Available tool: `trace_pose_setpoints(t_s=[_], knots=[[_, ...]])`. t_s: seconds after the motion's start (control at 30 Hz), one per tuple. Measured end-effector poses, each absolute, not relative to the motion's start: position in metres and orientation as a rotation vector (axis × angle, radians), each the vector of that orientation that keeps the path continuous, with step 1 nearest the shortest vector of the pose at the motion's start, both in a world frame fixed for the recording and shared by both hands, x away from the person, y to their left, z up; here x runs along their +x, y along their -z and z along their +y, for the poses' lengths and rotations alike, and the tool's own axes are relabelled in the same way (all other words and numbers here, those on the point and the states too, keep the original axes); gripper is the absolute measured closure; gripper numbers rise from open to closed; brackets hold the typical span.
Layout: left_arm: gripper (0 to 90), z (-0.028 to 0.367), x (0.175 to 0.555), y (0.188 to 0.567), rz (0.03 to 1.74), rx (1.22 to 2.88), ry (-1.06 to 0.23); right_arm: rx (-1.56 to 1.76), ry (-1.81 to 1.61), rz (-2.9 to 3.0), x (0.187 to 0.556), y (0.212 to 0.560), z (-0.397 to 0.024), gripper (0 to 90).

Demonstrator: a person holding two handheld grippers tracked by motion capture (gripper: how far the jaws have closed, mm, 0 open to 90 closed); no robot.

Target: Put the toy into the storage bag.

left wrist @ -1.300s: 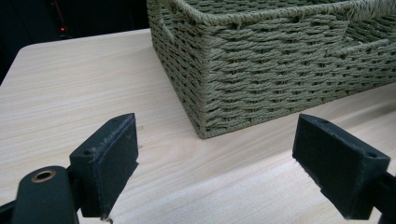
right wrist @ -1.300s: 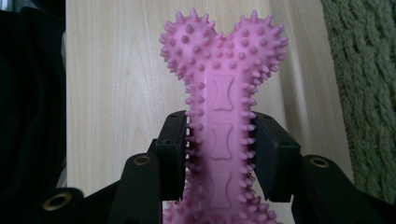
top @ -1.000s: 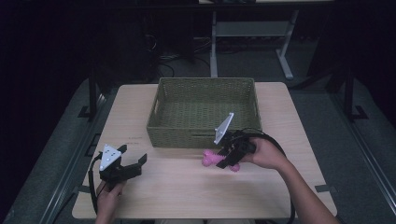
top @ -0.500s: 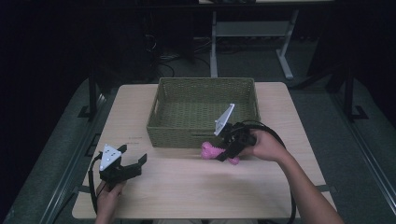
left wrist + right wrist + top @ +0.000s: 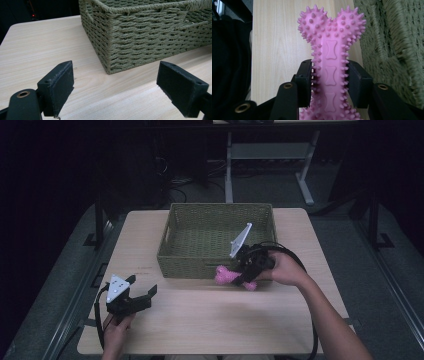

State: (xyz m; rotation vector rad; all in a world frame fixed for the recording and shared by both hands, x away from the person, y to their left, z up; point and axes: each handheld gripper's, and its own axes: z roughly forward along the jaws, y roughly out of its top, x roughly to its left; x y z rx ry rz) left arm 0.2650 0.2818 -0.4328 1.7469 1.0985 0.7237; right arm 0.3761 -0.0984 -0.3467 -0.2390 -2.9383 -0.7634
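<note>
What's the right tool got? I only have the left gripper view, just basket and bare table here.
Observer: The right tool is shut on the shaft of a pink spiky bone toy; the knobbed end sticks out past the jaws.
Operator: Where is it relative to the basket?
Observer: In the high view the toy sits just outside the near wall of the green woven basket, toward its right half, not over the rim.
Operator: Anything in the basket?
Observer: The part of the basket floor that shows is bare weave.
Operator: And my tool?
Observer: The left tool is open near the table's front-left, holding nothing.
</note>
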Motion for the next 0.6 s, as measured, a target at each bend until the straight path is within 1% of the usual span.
trace_pose_setpoints(t_s=[0.6], knots=[[13.8,0.282,0.265,0.433,1.098,1.747,-0.725,-0.25,0.783,-2.945,0.388,0.328,-0.099,57.7]])
